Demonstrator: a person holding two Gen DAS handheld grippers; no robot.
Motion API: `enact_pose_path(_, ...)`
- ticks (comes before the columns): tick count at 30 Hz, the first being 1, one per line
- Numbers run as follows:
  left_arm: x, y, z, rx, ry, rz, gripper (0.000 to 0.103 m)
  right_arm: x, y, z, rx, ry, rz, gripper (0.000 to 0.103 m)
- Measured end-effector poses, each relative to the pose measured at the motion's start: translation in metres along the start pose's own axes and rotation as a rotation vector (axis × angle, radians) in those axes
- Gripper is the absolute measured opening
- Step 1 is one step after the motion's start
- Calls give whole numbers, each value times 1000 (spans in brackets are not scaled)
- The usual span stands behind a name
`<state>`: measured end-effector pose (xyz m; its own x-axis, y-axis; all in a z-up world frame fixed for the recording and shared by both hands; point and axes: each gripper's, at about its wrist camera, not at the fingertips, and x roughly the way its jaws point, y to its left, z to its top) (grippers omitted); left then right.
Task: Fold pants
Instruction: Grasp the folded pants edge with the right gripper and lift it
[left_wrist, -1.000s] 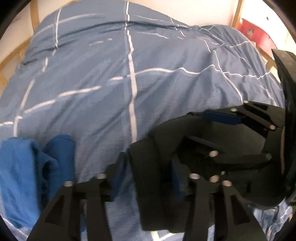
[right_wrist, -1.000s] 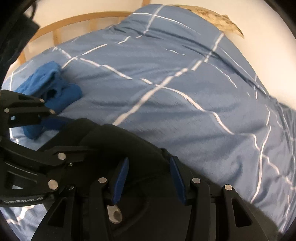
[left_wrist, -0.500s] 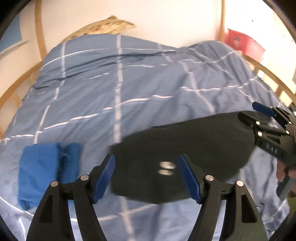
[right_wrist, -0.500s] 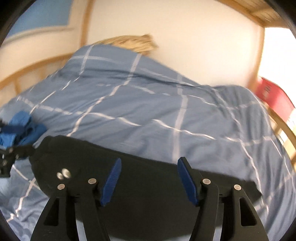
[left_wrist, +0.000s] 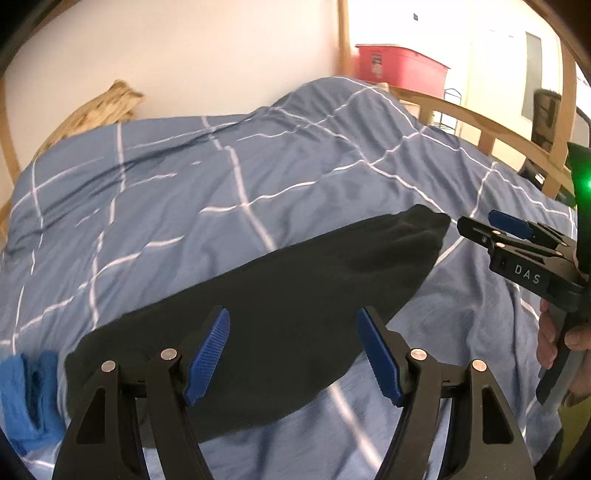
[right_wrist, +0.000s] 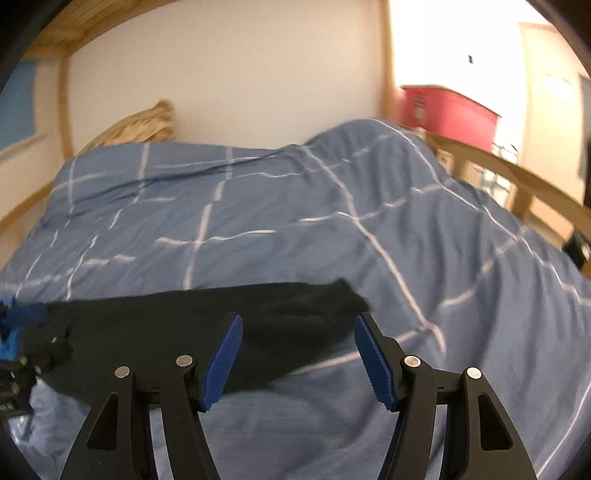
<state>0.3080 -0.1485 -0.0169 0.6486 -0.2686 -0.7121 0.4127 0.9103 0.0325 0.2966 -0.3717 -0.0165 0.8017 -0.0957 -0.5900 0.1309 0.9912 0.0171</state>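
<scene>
Matt black cloth pants (left_wrist: 295, 295) on soft, possibly cotton duvet (left_wrist: 184, 206); ribbed tongs pads (left_wrist: 207, 350).

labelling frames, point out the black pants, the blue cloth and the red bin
black pants (left_wrist: 280, 314), left wrist view, middle of the fabric
blue cloth (left_wrist: 26, 398), left wrist view, bunched middle
red bin (left_wrist: 399, 70), left wrist view, front wall

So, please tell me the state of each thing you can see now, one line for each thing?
black pants: folded, lying flat on the duvet
left gripper: open, empty
right gripper: open, empty
blue garment: bunched up beside the pants
duvet: spread out, wrinkled
</scene>
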Motion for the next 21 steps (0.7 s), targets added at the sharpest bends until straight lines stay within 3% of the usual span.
enact_pose_path(4,19,-30,10,30,3,-22,71,12,-42,-10,120,18,-12,62)
enact_pose_path(8,38,-57,16,69,4,-34,71,38,-70,-26,211,87,-2,50)
enact_pose_path(14,71,-90,17,108,34,-65,71,71,-82,-35,268,141,79,45)
enact_pose_path(21,95,-98,14,97,65,-54,71,106,-87,-27,293,202,126,41)
